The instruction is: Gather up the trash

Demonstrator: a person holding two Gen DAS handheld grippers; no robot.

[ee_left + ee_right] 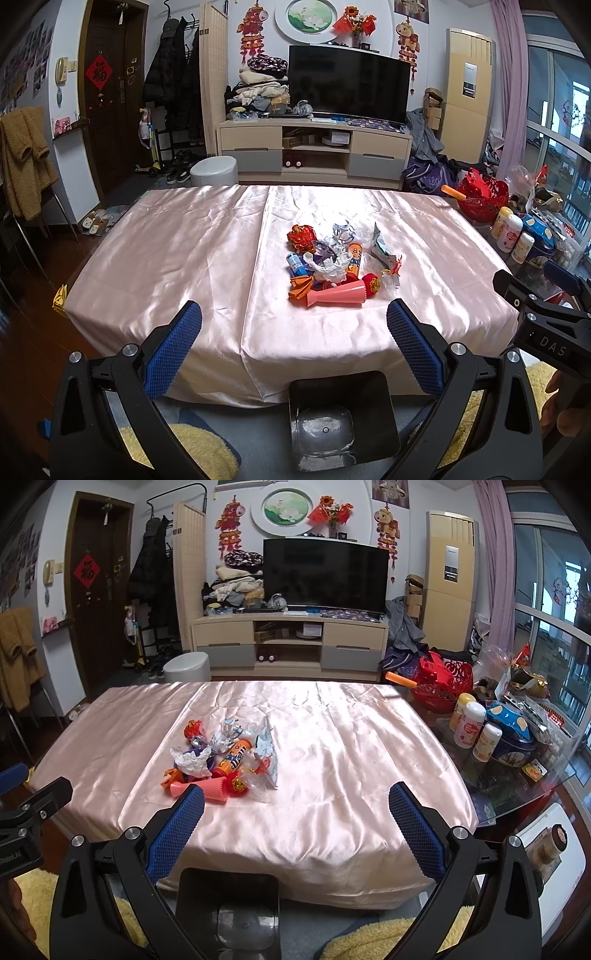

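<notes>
A pile of trash (332,266) lies mid-table on the pink satin cloth (166,258): crumpled wrappers, an orange tube, a pink cone-shaped cup (336,295), a red ornament. It also shows in the right wrist view (225,760). A black bin (343,417) with a clear liner stands on the floor at the table's near edge, also in the right wrist view (227,912). My left gripper (293,347) is open and empty, held short of the table over the bin. My right gripper (295,830) is open and empty, to the right of the pile.
Bottles, a blue tin (513,738) and a red basket (439,686) crowd the glass tabletop on the right. A TV stand (314,147) and a white stool (214,171) stand beyond the table. Yellow fluffy fabric (192,450) lies by the bin.
</notes>
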